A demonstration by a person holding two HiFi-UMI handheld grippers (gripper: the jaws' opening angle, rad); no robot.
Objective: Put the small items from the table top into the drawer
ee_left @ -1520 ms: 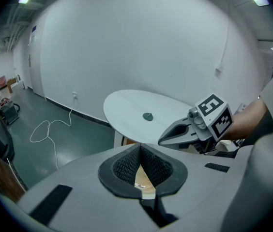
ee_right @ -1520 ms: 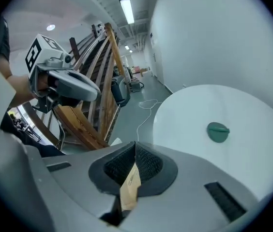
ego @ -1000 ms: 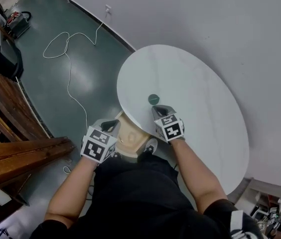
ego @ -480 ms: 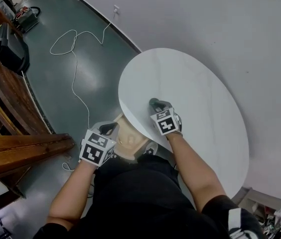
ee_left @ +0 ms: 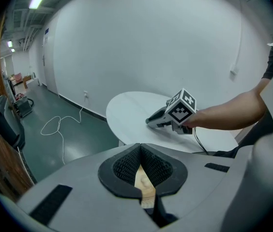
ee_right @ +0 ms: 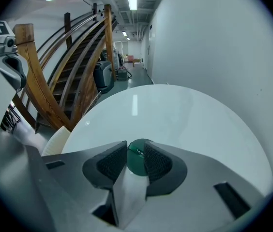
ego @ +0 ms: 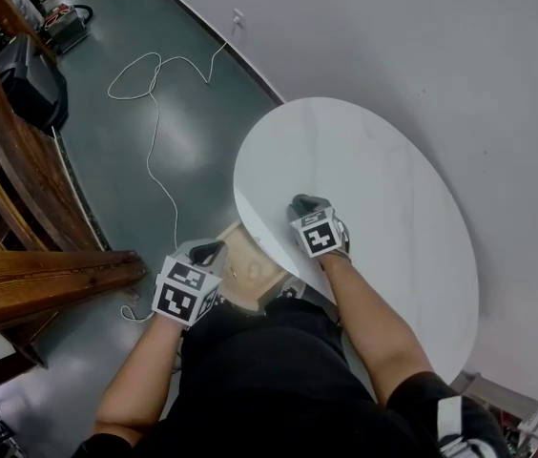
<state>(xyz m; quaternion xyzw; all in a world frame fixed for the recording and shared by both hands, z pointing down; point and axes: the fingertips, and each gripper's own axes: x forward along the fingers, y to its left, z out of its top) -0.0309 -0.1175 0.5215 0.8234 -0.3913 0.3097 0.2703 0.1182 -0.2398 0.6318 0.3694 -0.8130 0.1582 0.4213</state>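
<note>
Between the right tongs [ee_right: 135,149], a small green disc [ee_right: 136,162] is lying flat on the white counter [ee_right: 175,115], near the edge closest to the person. Those tongs have just been spreading and are now standing apart around the disc, one pad on each side, not squeezing it. Compared with a second ago, they have come down over the disc, which was then lying bare just ahead of them. I judge the pick-up is about to begin, needing only a squeeze before the carry to the drawer [ego: 248,258]. The left tongs [ee_left: 139,149] are hovering pressed together at their tips, pinching nothing, over the open wooden drawer just under the counter's edge.

From the head view, the disc is sitting hidden beneath the right tongs. White print is showing on the disc but is too small to read. Whether a pad is already brushing its rim is hard to tell. What is lying inside the drawer is not clear either.
</note>
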